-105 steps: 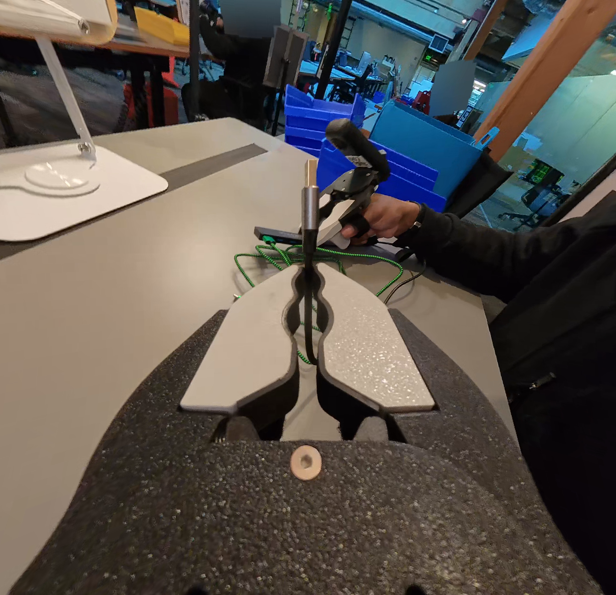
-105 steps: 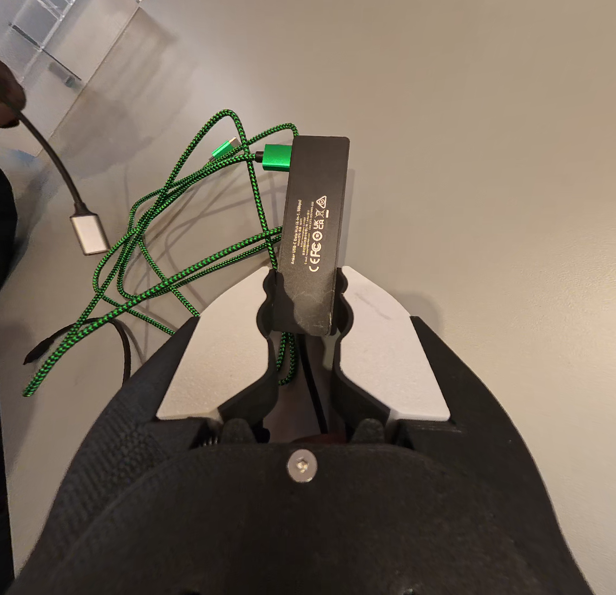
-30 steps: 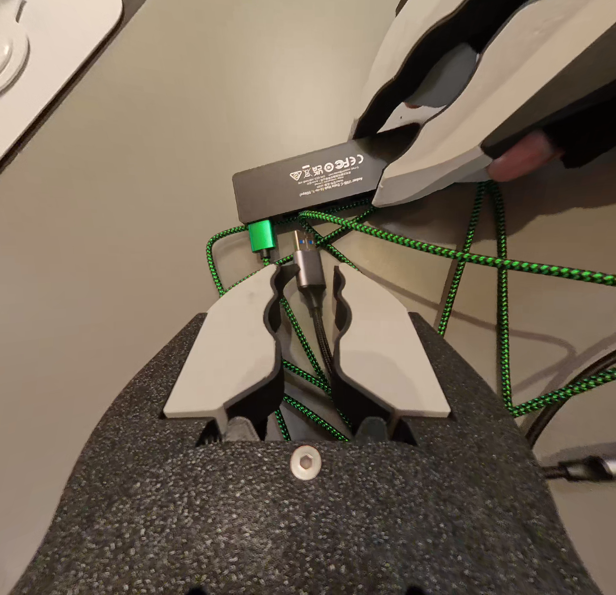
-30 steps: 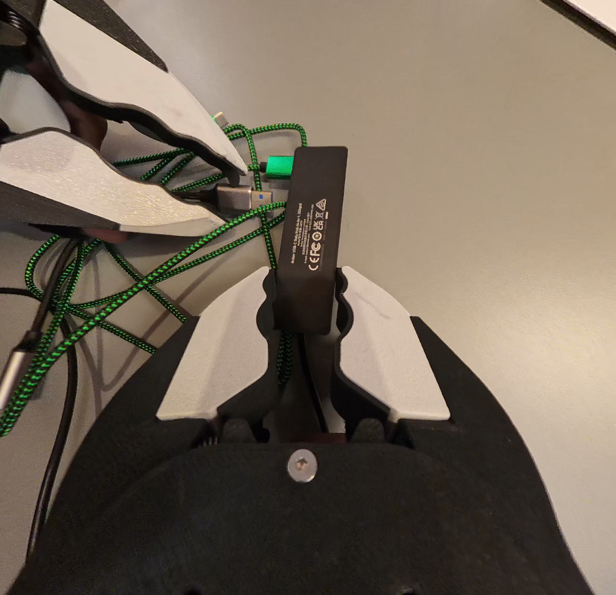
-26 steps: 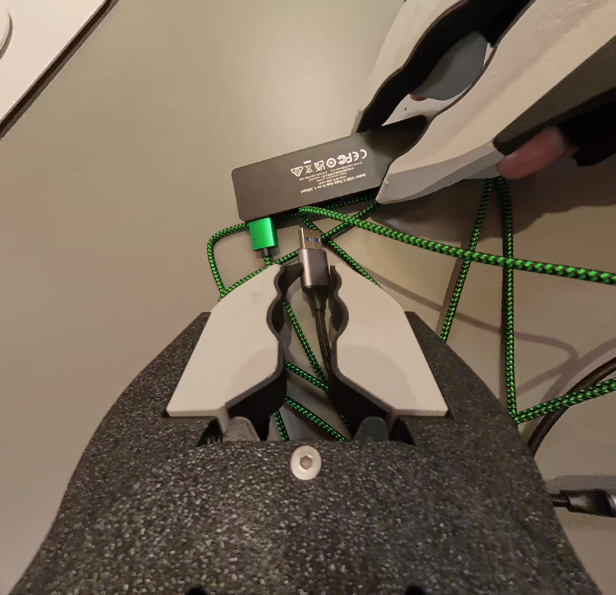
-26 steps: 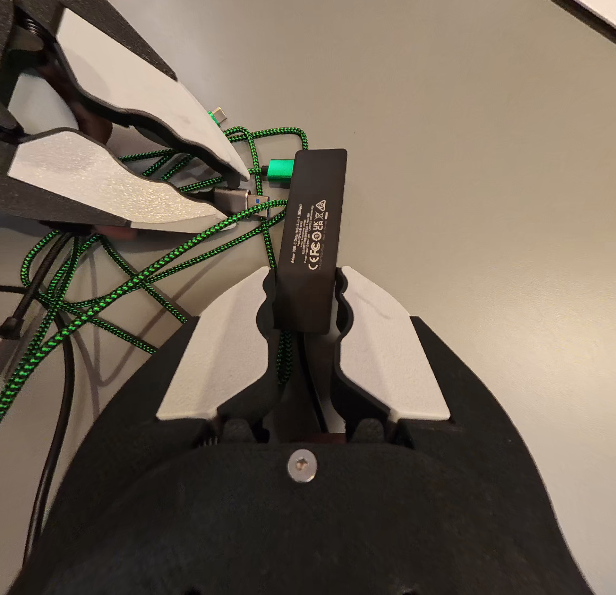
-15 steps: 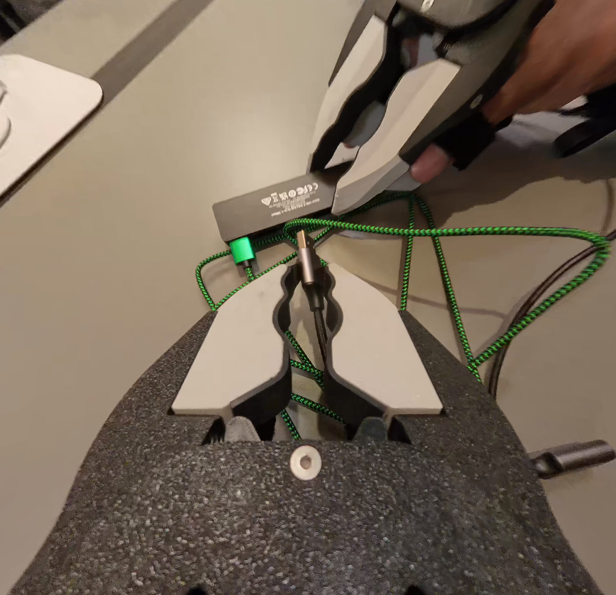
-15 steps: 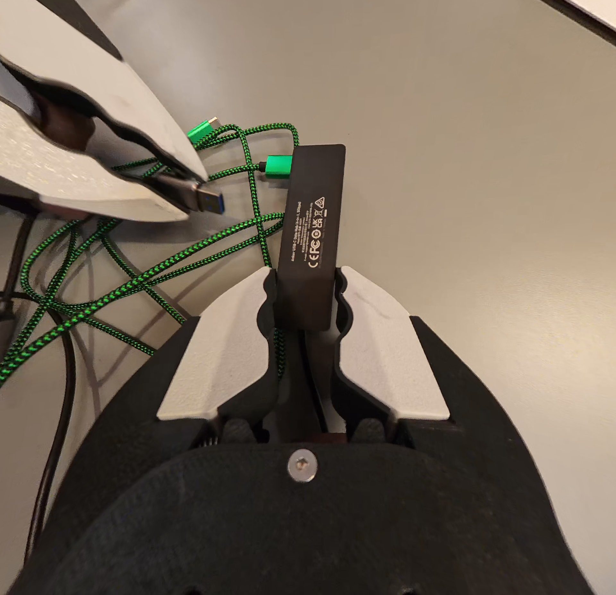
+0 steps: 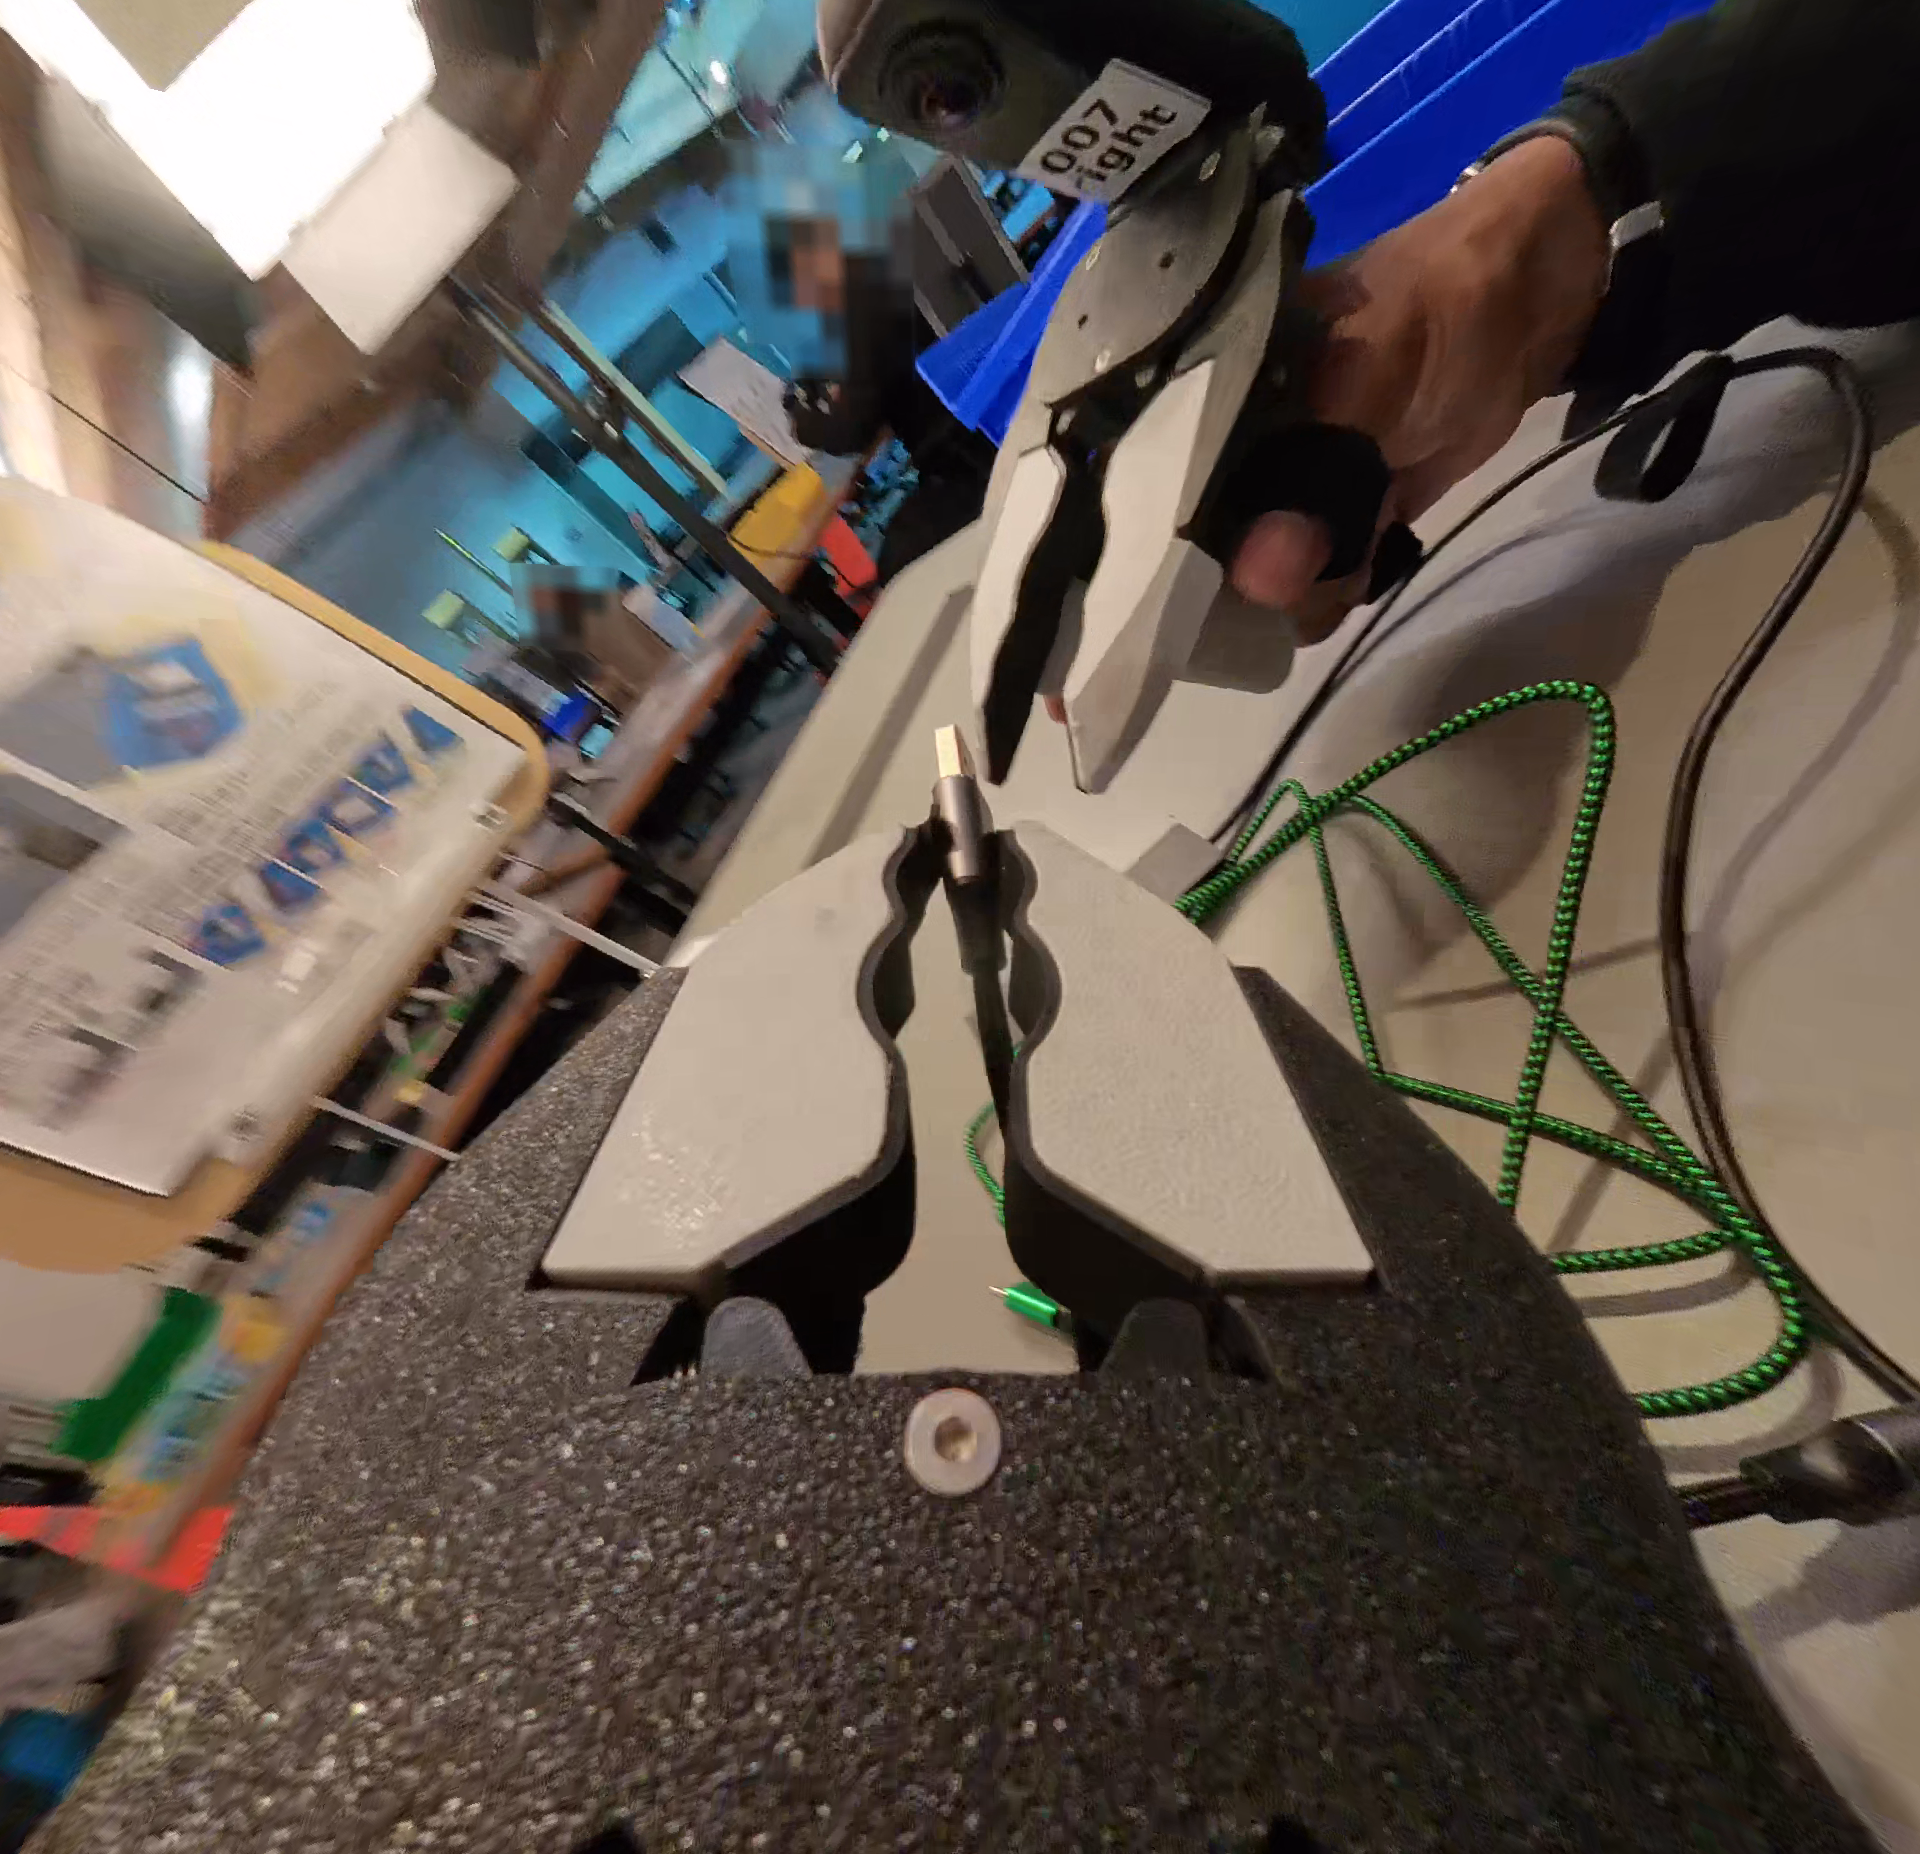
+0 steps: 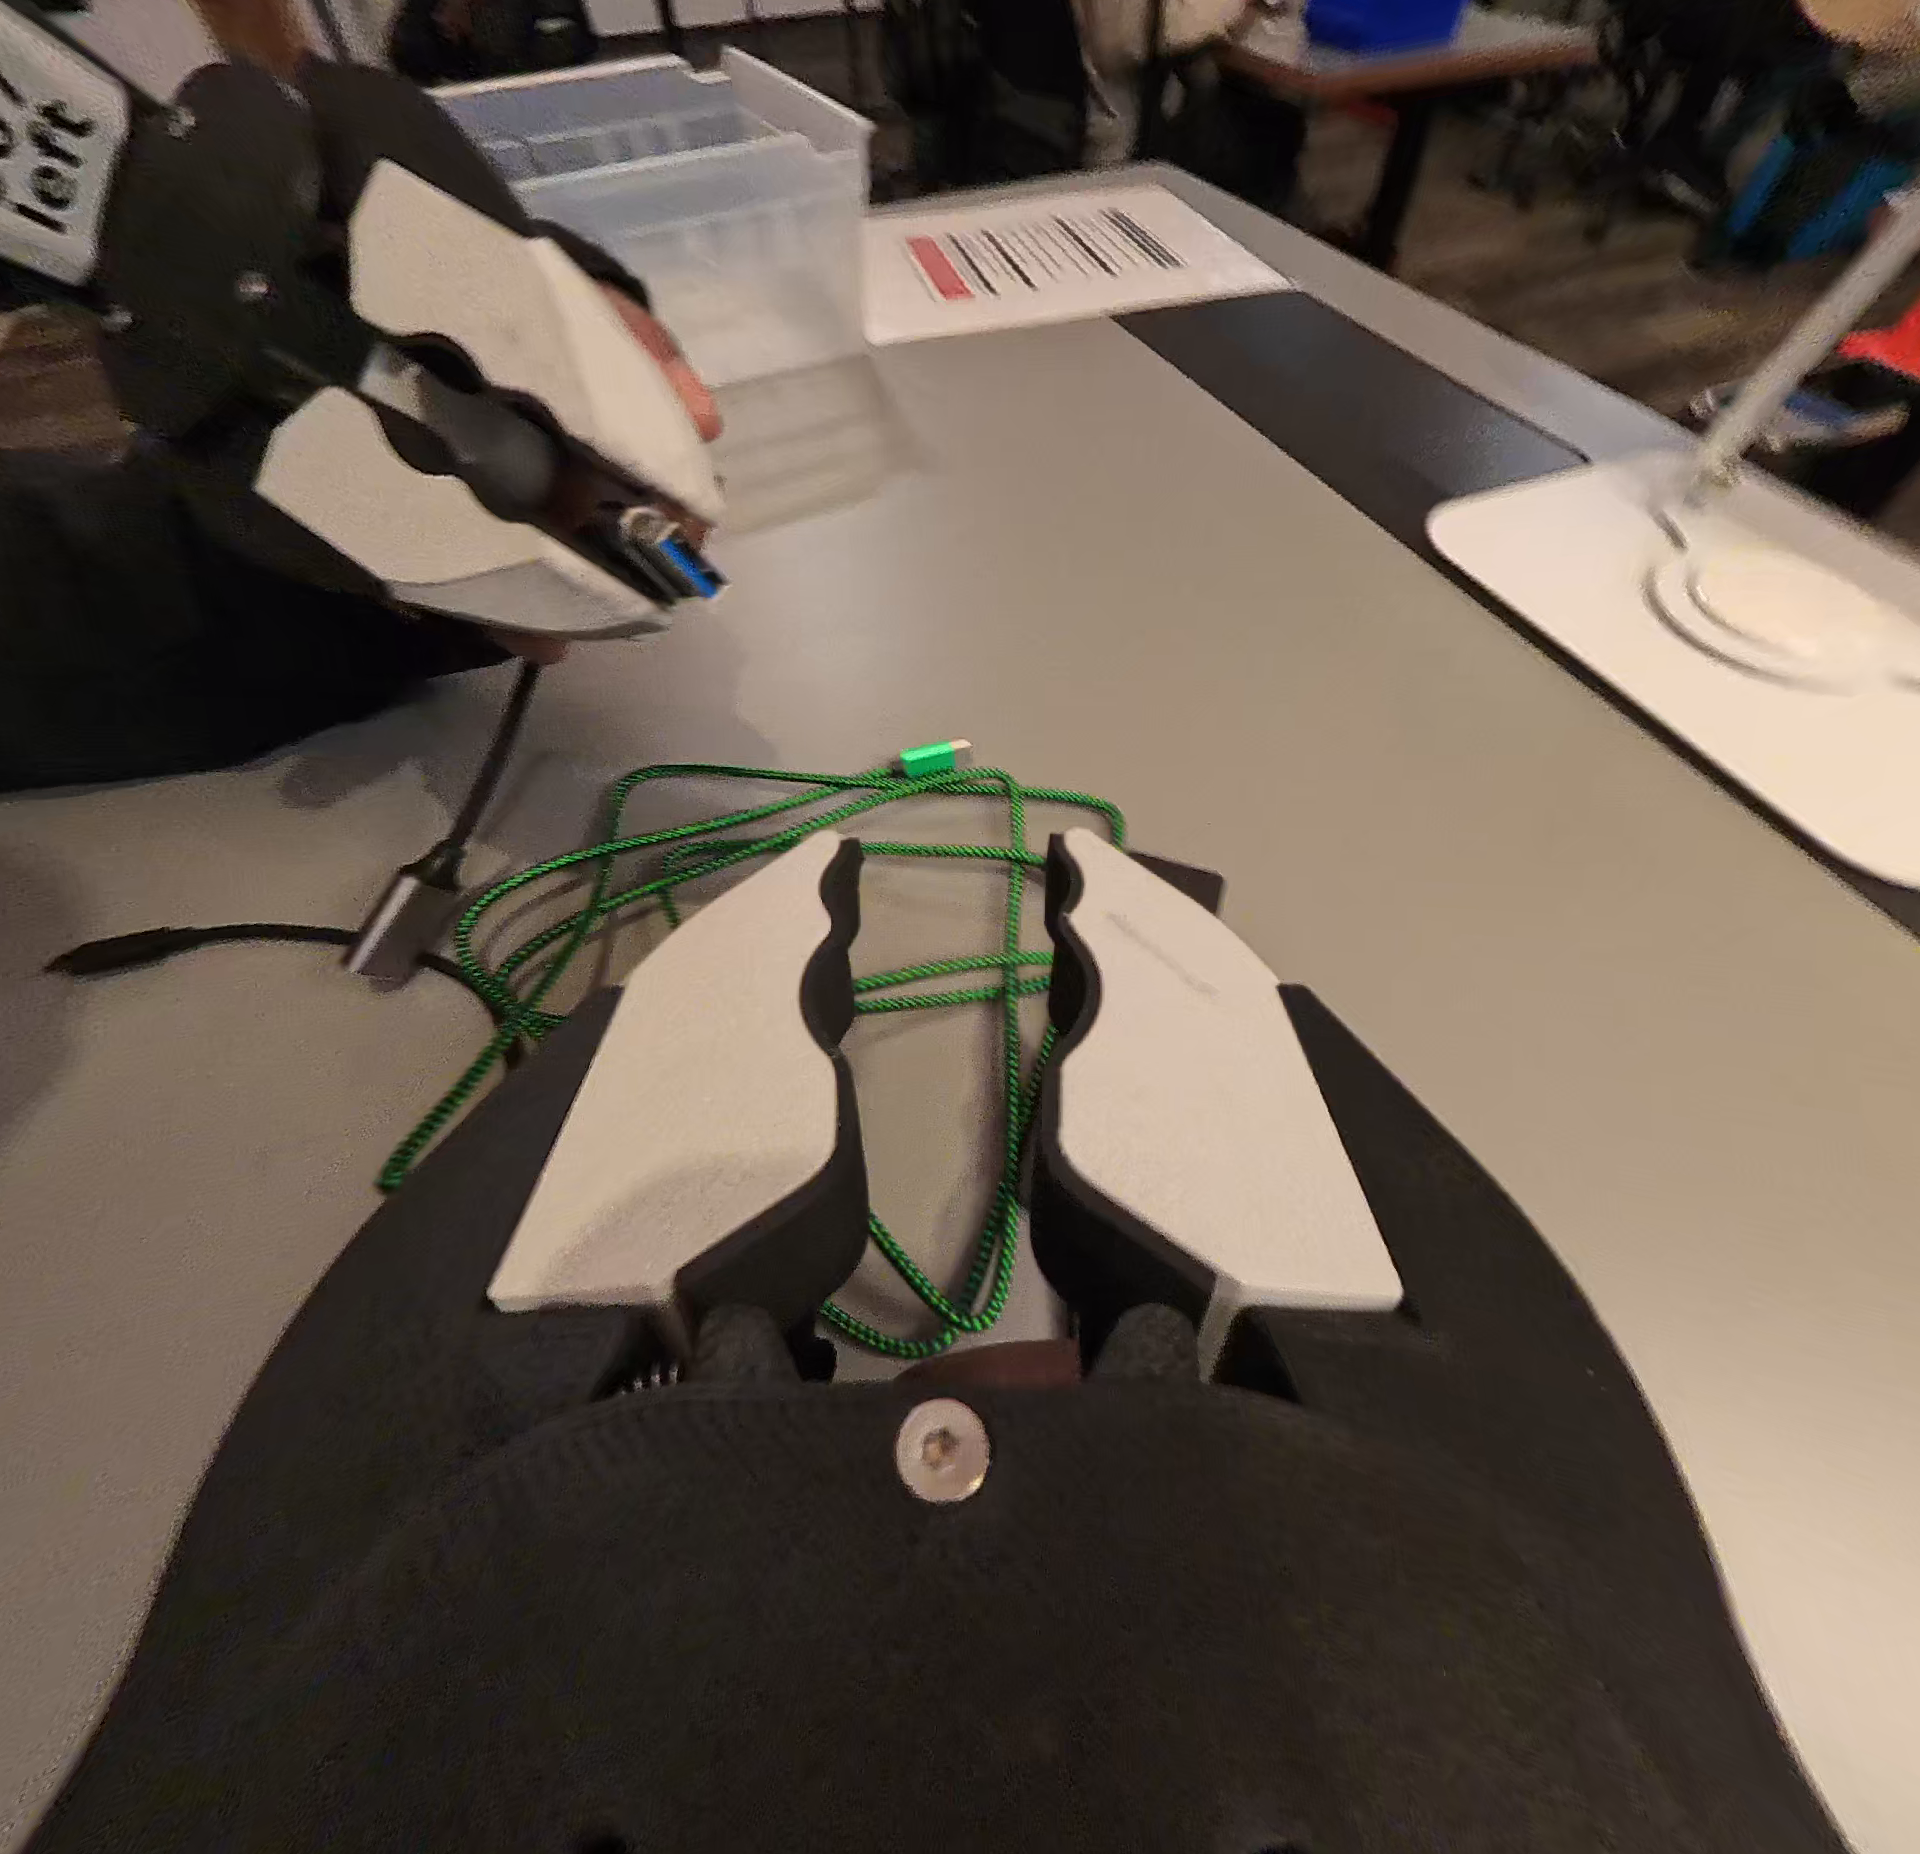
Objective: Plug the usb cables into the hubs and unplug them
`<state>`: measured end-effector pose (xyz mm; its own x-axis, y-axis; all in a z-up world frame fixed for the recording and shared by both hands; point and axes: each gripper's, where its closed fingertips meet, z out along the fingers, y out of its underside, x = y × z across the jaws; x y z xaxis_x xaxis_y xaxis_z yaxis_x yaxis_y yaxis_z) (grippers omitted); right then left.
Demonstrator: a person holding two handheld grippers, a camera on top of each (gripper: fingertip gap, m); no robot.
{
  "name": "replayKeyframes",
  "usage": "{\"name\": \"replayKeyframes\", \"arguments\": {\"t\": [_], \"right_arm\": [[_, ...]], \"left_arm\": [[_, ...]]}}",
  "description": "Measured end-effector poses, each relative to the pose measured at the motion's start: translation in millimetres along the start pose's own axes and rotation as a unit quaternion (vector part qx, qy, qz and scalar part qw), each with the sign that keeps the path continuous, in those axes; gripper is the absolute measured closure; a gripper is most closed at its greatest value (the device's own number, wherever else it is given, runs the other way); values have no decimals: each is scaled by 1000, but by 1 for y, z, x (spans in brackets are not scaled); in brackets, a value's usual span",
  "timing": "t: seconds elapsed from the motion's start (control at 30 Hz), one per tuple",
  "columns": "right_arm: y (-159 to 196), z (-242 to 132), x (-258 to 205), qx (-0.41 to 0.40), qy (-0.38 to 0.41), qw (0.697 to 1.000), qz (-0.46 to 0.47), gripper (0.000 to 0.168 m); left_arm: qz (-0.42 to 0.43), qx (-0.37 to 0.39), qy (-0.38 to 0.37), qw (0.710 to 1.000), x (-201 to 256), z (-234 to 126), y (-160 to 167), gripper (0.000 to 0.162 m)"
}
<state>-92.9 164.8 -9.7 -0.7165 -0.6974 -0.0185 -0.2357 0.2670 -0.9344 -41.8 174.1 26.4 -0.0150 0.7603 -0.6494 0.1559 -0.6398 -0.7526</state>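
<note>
Your grey USB plug (image 9: 957,805) sits pinched in the tips of your left gripper (image 9: 961,848), lifted above the grey table (image 10: 1195,682), its dark cable running back between the fingers. Below and to the right of the plug, the green braided cable (image 10: 790,869) lies tangled on the table. Over that tangle your right gripper (image 10: 951,854) hangs spread wide, holding nothing.

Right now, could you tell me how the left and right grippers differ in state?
The left gripper is shut on the grey USB plug and holds it off the table; the right gripper holds nothing. The left's jaws pinch together; the right's stand apart, with the green braided cable showing between them. Both share grey fingers and hang above the table.
</note>
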Motion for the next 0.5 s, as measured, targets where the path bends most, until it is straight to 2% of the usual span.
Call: {"name": "replayKeyframes", "arguments": {"t": [0.13, 0.27, 0.33, 0.5], "right_arm": [[-14, 2, -25, 35, -30, 998, -38, 138], [-12, 4, -25, 28, -25, 998, -41, 139], [-13, 4, -22, 37, -21, 999, -31, 139], [-21, 4, -29, 60, -51, 997, 8, 138]], "left_arm": [[80, 24, -62, 995, -12, -12, -25, 150], [124, 27, -114, 985, -31, -28, -38, 151], [155, 8, -131, 979, -36, -31, -34, 151], [225, -57, -98, 968, -18, -14, -6, 152]]}}
